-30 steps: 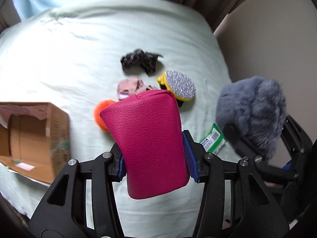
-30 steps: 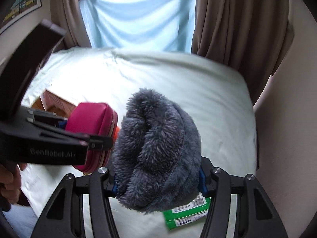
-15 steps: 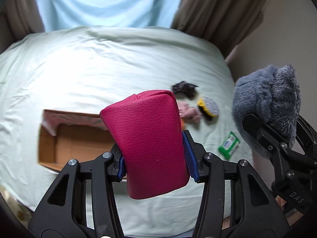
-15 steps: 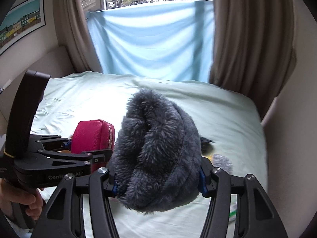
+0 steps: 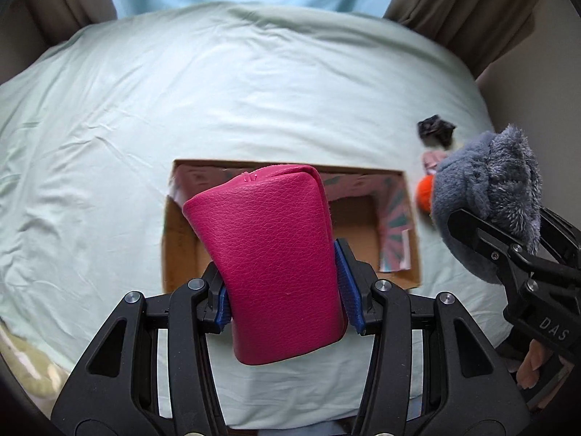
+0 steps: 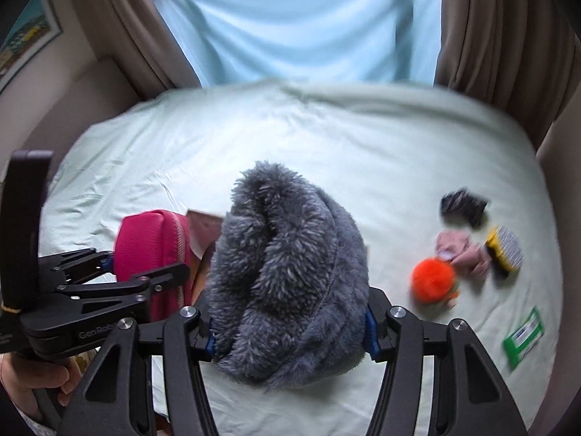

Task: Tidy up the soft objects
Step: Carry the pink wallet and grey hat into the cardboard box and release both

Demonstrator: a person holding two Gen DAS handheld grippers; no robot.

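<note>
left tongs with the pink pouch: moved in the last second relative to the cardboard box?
Yes. The left tongs, shut on the pink pouch, have swung left: the cardboard box, earlier at the view's left edge, now sits directly behind the pouch.

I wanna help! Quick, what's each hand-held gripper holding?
Left hand-held gripper: closed on the pink pouch.
Right hand-held gripper: closed on the fluffy grey hat.

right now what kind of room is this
Most likely a bedroom: a wide mattress under a wrinkled pale green bedsheet fills the view, brown curtains flank a window draped in light blue cloth, and a framed picture hangs on the wall.
</note>
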